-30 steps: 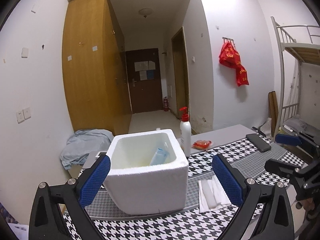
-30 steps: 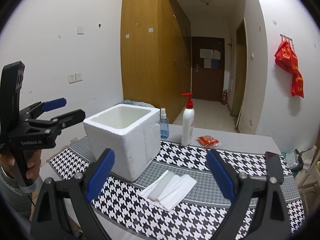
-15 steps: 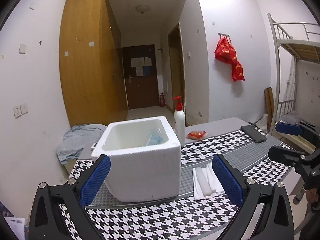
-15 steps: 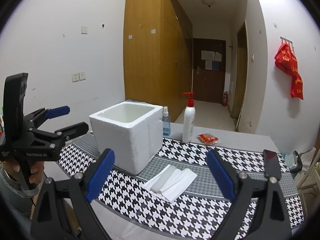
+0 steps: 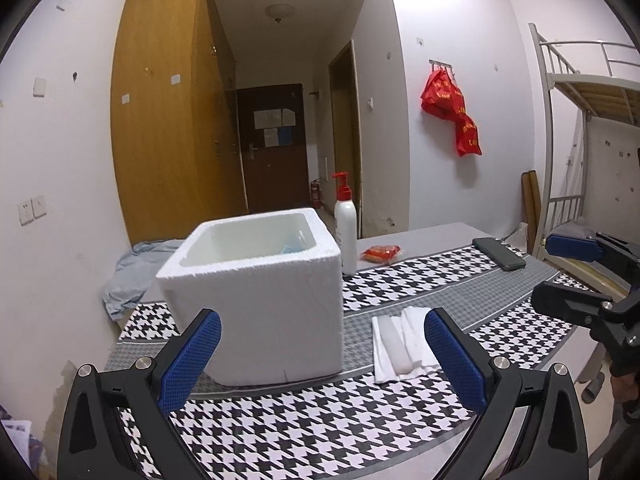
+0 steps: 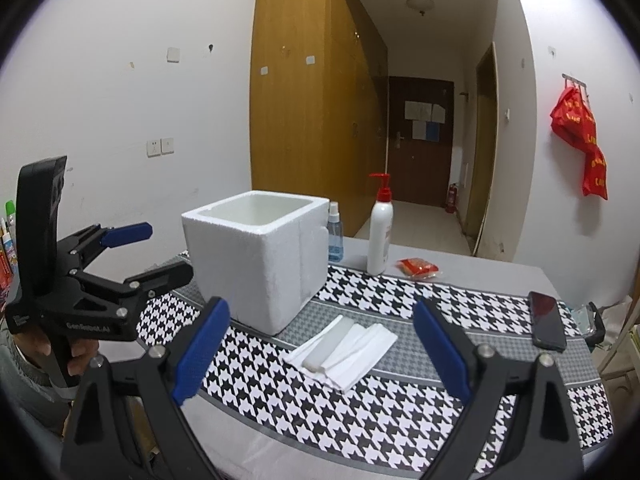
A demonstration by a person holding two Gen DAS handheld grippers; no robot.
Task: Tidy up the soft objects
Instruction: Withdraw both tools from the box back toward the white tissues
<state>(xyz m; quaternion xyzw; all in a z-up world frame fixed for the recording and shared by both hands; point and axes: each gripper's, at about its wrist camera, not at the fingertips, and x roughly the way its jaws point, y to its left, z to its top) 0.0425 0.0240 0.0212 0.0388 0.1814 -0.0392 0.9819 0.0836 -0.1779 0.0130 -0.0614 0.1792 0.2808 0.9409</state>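
A white foam box stands open-topped on the houndstooth table cloth; it also shows in the right wrist view. Folded white cloths lie flat to its right, also in the right wrist view. My left gripper is open and empty, held back in front of the box. My right gripper is open and empty, held back in front of the cloths. Each gripper shows in the other's view, the left and the right.
A white pump bottle, a small blue spray bottle and a red packet stand behind the box. A black phone lies at the right. A blue-grey cloth lies heaped left of the table. A bunk bed stands right.
Both grippers have pulled back and lowered from the table, so the box and cloths look smaller and lower. Both jaws stay open. Nothing on the table has moved.
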